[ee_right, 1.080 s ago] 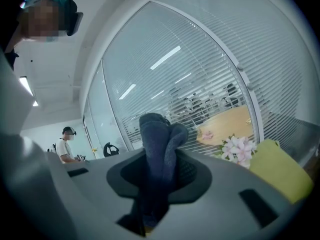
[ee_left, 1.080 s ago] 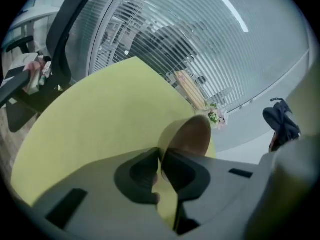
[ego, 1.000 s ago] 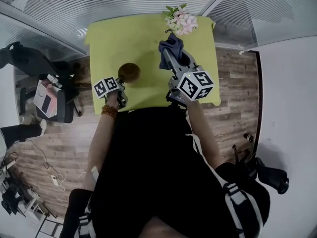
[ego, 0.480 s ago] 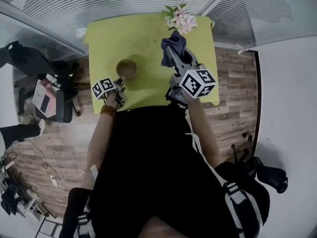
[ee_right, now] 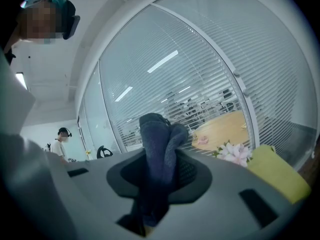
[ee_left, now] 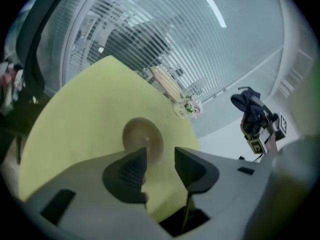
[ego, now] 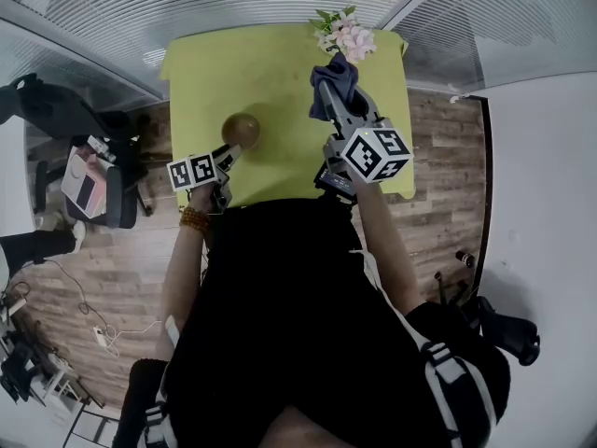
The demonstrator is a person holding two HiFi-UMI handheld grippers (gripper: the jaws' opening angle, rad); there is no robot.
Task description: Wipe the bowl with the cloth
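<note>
Two grippers above yellow-green table (ego: 270, 63). Left gripper (ee_left: 160, 166) jaws opening, nothing between them, brown bowl (ee_left: 142, 136) just beyond. Right gripper (ee_right: 162, 171) clamps dark blue cloth (ee_right: 157, 134) near flowers (ego: 343, 34).

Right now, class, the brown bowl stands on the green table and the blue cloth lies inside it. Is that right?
Not quite. The brown bowl does stand on the green table, but the blue cloth is not inside it. It is clamped in the right hand-held gripper, apart from the bowl. The right gripper view shows the grip, and the head view shows the gap.
</note>
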